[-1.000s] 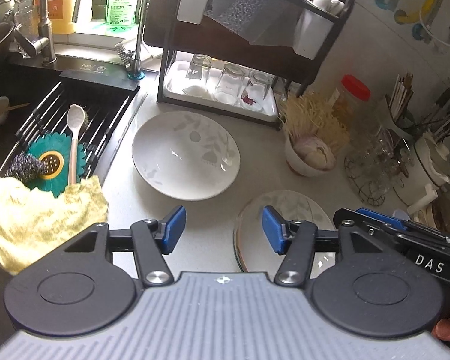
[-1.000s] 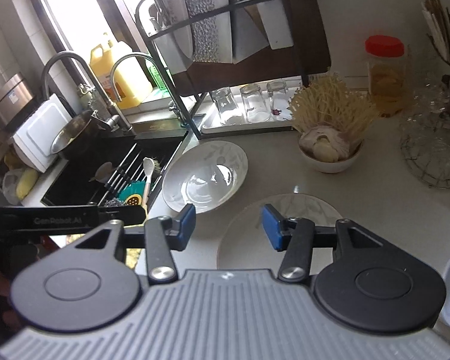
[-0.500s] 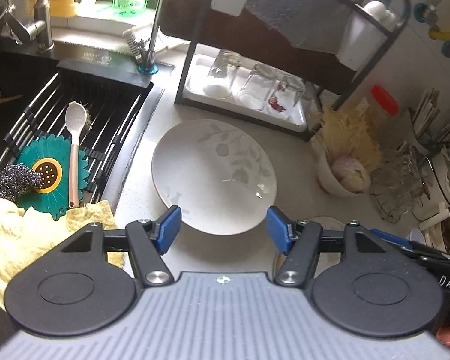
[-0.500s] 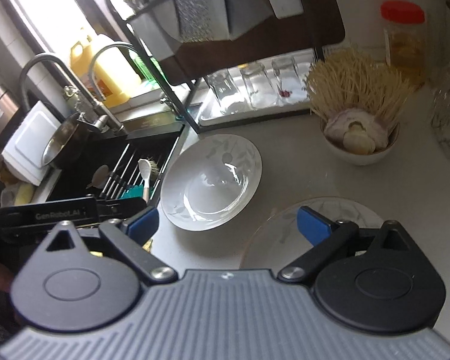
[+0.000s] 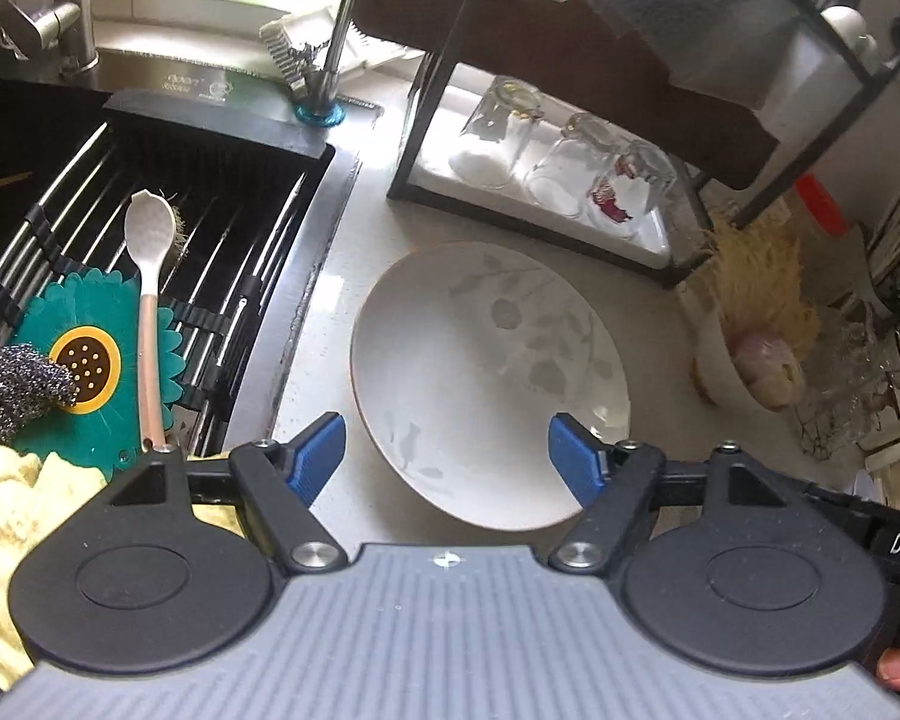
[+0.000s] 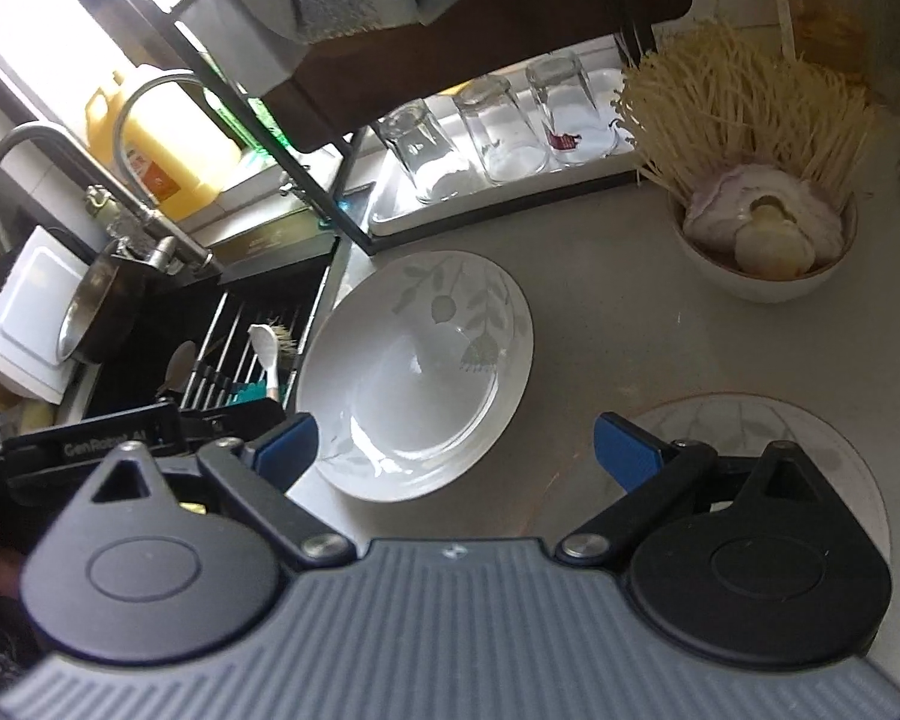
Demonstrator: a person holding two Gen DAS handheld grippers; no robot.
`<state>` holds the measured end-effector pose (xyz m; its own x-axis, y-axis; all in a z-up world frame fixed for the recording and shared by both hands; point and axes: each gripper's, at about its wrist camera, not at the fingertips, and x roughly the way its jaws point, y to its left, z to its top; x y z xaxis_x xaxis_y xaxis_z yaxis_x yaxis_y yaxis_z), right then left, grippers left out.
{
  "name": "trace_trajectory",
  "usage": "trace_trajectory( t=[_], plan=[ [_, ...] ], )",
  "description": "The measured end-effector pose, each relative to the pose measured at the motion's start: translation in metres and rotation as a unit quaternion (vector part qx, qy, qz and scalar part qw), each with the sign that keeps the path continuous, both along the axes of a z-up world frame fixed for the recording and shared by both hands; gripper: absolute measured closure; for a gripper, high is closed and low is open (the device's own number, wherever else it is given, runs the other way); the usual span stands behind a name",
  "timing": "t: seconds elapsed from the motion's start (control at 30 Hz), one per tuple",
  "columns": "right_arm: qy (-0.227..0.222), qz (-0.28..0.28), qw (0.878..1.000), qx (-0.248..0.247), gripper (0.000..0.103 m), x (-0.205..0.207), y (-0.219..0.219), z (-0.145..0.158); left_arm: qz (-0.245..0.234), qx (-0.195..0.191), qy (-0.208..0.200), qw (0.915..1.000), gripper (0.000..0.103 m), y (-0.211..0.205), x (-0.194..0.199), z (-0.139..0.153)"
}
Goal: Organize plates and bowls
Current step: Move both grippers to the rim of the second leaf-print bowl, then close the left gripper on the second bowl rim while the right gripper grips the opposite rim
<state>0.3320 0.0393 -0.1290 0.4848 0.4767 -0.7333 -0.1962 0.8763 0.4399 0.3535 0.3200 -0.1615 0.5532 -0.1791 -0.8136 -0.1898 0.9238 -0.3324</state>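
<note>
A wide white bowl [image 5: 486,384] with a grey leaf pattern rests on the pale counter beside the sink. My left gripper [image 5: 447,456] hovers over its near rim. The blue-padded jaws are opening, the rim shows between them, and the pads touch nothing. In the right wrist view the same bowl [image 6: 414,372] lies just ahead of my right gripper [image 6: 456,447], which is open wide and holds nothing. A flat leaf-patterned plate [image 6: 810,444] sits at the lower right, partly hidden behind the right finger [image 6: 624,450].
A black dish rack [image 5: 426,138] with three upturned glasses [image 5: 498,138] stands behind the bowl. The sink's roll-up rack [image 5: 210,252] holds a spoon [image 5: 147,276], a green flower mat and a scourer. A small bowl of garlic and noodles [image 6: 762,240] is at the right.
Both grippers came forward and down towards the leaf-patterned bowl, which now looms larger. The right jaws spread from narrow to wide. The left jaws widened too.
</note>
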Motion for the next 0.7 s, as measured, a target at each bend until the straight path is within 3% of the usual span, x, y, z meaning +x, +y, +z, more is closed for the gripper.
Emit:
trace_trajectory(
  t=[0.1,0.23,0.4,0.47,0.63,0.7],
  plan=[
    [0.005,-0.001,1.0,-0.002,0.004,0.012,0.005,-0.005,0.003,-0.009,0.014,0.9999,0.025,0.008,0.014,-0.011],
    [0.014,0.005,1.0,-0.009,0.017,0.029,0.014,-0.013,0.0,-0.013,0.029,0.9995,0.033,0.016,0.031,-0.024],
    [0.026,0.003,0.999,-0.03,0.031,0.049,0.024,-0.024,-0.021,0.039,0.024,0.9987,0.039,0.014,0.051,-0.024],
    [0.03,0.004,0.999,-0.041,0.037,0.055,0.028,-0.028,-0.022,0.026,0.029,0.999,0.046,0.019,0.059,-0.029],
    [0.052,0.002,0.997,-0.056,0.039,0.07,0.029,-0.042,-0.019,0.021,0.04,0.9988,0.054,0.027,0.073,-0.041],
    [0.061,-0.001,0.996,-0.062,0.046,0.074,0.029,-0.046,-0.019,0.011,0.051,0.9985,0.059,0.031,0.078,-0.048]
  ],
)
